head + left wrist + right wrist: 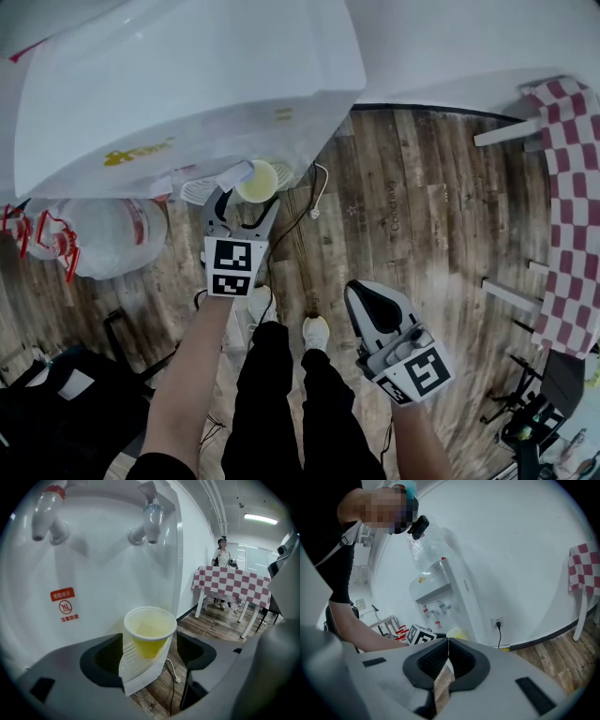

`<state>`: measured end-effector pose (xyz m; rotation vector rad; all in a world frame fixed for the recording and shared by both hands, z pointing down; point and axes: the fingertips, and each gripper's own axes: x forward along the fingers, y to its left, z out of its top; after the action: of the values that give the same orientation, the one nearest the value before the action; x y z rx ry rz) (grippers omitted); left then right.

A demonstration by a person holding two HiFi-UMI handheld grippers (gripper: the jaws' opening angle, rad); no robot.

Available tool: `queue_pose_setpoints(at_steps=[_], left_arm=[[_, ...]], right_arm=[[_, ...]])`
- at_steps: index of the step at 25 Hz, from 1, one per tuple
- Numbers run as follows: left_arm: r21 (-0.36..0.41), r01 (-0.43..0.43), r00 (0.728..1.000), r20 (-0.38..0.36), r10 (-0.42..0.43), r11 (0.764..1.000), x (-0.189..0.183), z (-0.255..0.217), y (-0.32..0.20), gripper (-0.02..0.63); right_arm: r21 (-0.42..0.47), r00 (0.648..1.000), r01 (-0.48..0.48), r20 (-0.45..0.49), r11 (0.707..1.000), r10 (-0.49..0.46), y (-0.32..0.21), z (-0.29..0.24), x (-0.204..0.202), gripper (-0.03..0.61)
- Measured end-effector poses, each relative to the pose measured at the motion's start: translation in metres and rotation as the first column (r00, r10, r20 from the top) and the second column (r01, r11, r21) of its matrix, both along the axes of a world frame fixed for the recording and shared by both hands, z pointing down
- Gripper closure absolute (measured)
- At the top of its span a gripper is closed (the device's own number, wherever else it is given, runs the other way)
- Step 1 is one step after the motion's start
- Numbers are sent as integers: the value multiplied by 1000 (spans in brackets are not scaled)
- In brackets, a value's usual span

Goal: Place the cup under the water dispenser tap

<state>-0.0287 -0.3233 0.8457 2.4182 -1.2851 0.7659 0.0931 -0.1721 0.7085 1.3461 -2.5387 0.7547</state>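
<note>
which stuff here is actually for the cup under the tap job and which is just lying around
For the job:
yellow cup
water dispenser
blue tap
drip tray
left claw, open either side of the cup

Just lying about:
checked table
big clear bottle on the floor
loose plug cable
right claw, shut and empty

An office-like room: water dispenser [187, 84], checked-cloth table [232, 585], ceiling strip light [260, 518], plank floor [422, 206].
</note>
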Motion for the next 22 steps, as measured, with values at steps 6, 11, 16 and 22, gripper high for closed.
queue_pose_setpoints(at_steps=[6,11,16,22], left_arm=[[-6,24,1000,9,-24,1000,-9,-22,16,259],[-17,48,999,-9,-48,999,-16,-55,35,262],[-10,67,997,-47,-68,998,-20,-104,59,333],[2,112,991,-72,-112,994,-31,-167,89,411]], right_arm=[[19,1000,30,1,999,-30,5,-24,-4,557],[34,998,62,13,997,-63,13,-51,-11,557],[51,995,90,30,995,-92,23,-85,-17,557],[59,990,131,49,990,-134,43,-129,-26,557]])
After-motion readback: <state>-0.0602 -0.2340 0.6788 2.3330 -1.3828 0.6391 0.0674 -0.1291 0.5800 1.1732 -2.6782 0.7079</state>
